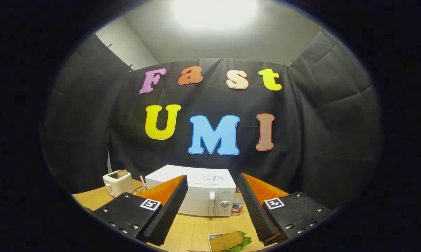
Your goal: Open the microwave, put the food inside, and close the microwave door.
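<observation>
A white microwave (200, 194) stands on the wooden table (193, 231) beyond my fingers, its door closed and the handle and dial at its right side. A sandwich with green lettuce (233, 240) lies on a small white plate (212, 238) close below, between my fingertips and nearer the right one. My gripper (213, 210) hangs open above the table, fingers wide apart with nothing between them.
A white toaster (117, 183) with a slice of bread in it stands left of the microwave. A small wire holder (139, 190) sits between them. A bottle (237, 204) stands just right of the microwave. Black cloth walls close in the back and sides.
</observation>
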A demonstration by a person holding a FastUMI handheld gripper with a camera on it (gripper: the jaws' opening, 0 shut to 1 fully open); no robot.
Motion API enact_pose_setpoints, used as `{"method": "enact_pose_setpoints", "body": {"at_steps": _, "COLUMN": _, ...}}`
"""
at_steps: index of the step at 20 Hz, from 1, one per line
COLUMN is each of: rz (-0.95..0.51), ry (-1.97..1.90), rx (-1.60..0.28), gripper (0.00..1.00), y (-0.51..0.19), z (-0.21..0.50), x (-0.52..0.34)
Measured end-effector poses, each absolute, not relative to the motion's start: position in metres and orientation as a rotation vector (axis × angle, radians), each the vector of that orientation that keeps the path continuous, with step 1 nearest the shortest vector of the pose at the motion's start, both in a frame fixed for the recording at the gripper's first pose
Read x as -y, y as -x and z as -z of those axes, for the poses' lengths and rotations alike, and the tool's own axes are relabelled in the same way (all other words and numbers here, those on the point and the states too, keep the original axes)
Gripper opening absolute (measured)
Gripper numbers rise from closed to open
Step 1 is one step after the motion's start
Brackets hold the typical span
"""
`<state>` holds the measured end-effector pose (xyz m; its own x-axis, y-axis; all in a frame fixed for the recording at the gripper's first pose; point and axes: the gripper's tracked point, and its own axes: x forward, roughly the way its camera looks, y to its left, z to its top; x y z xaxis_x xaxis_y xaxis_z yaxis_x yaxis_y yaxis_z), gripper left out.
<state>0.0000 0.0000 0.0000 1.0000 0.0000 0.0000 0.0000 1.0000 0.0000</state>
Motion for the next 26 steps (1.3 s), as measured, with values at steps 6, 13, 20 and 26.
{"method": "enact_pose_setpoints", "body": {"at_steps": 6, "rz": -0.006, "ry": -0.014, "rx": 0.002, "gripper": 0.92, "y": -0.001, "z": -0.007, "x": -0.008}}
{"method": "enact_pose_setpoints", "body": {"at_steps": 13, "rz": -0.009, "ry": -0.017, "rx": -0.014, "gripper": 0.92, "y": 0.0, "z": -0.007, "x": -0.014}}
{"method": "enact_pose_setpoints", "body": {"at_steps": 20, "rz": 0.003, "ry": -0.011, "rx": 0.001, "gripper": 0.92, "y": -0.006, "z": -0.009, "x": -0.014}}
{"method": "enact_pose_setpoints", "body": {"at_steps": 26, "rz": -0.002, "ry": -0.025, "rx": 0.005, "gripper": 0.92, "y": -0.023, "z": -0.011, "x": -0.025}}
